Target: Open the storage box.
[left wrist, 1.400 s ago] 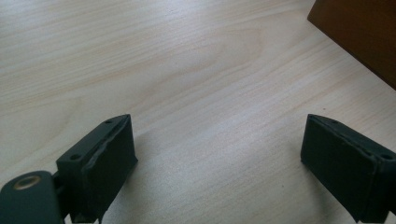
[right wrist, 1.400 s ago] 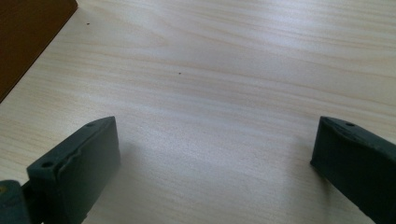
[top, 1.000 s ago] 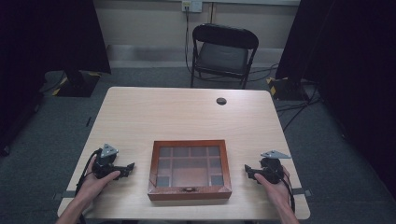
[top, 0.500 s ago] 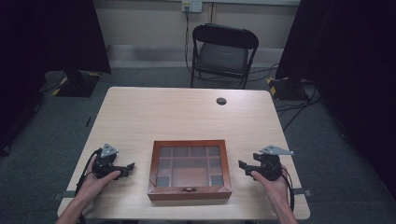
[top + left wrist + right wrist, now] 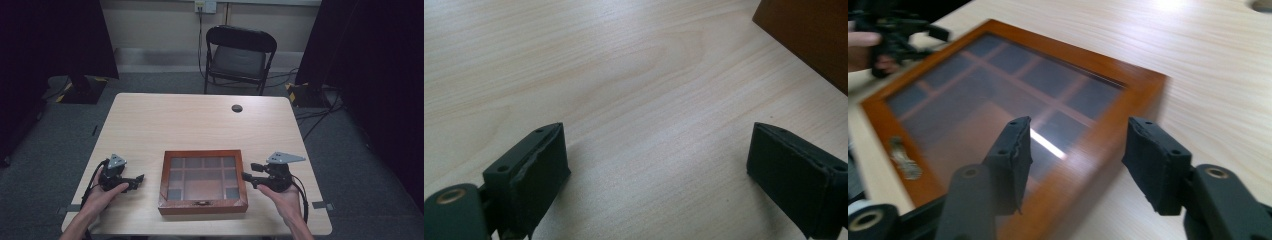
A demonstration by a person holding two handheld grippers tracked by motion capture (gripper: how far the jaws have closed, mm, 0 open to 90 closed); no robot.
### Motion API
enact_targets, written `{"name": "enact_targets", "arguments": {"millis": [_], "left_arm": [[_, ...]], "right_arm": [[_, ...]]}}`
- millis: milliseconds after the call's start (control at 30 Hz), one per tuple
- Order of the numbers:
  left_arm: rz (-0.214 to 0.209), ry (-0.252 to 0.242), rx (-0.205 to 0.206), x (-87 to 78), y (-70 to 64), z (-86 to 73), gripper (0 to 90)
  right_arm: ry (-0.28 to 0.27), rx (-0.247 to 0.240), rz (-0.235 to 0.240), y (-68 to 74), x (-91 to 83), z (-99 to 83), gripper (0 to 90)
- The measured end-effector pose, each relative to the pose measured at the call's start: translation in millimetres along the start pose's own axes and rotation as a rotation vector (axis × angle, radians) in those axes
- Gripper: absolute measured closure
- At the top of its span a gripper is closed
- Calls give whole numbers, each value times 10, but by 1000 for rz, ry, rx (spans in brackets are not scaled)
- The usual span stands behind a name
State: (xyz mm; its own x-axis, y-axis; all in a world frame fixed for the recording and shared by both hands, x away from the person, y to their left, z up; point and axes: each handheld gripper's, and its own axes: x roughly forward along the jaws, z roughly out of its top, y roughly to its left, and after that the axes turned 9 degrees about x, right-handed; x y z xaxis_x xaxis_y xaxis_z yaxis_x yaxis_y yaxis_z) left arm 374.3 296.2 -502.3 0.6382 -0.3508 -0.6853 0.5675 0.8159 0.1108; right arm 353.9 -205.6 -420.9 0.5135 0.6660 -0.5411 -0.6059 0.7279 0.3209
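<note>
Wooden box (image 5: 203, 181) sits shut near the table's (image 5: 165, 120) front edge, between the grippers. Left gripper (image 5: 136, 180) rests gaping, empty, beside it. Right gripper (image 5: 246, 176), also spread, nears the rim; a skewed approach could shove the box sideways.

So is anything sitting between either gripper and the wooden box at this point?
Nothing visible. Bare table separates the left gripper from the wooden box; the right gripper, jaws open, is at its right edge.
</note>
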Motion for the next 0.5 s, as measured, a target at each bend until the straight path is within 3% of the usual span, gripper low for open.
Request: {"name": "enact_targets", "arguments": {"millis": [67, 267, 500], "left_arm": [[0, 0, 0, 0, 0, 0, 88], [0, 0, 0, 0, 0, 0, 89], [0, 0, 0, 0, 0, 0, 88]], "right_arm": [[8, -38, 53, 131, 54, 65, 497], [42, -88, 132, 355, 214, 85, 558], [142, -157, 245, 591, 466, 13, 688]]}}
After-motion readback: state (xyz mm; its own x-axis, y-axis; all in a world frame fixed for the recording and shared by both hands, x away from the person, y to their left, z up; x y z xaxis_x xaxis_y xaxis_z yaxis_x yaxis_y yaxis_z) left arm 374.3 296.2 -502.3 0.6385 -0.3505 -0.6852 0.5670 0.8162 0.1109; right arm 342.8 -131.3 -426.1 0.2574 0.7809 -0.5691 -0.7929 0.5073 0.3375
